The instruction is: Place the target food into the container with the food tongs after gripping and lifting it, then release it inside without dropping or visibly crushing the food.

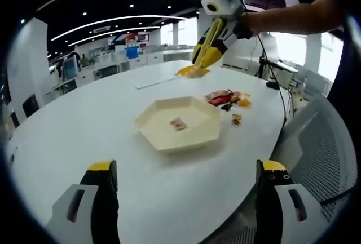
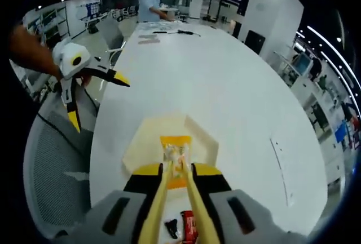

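Note:
A cream hexagonal tray sits mid-table with one small wrapped snack inside. My right gripper hangs beyond it, shut on yellow food tongs that pinch a yellow snack packet above the table. In the right gripper view my right gripper clamps the tongs, and the packet hangs over the tray. My left gripper is open near the table's front edge with nothing between its jaws. It appears as the left gripper, held in a hand beside the table edge.
A pile of loose wrapped snacks lies right of the tray, seen as snacks under the tongs. Grey mesh chairs line the table edge. A person stands at the table's far end. A paper strip lies on the white table.

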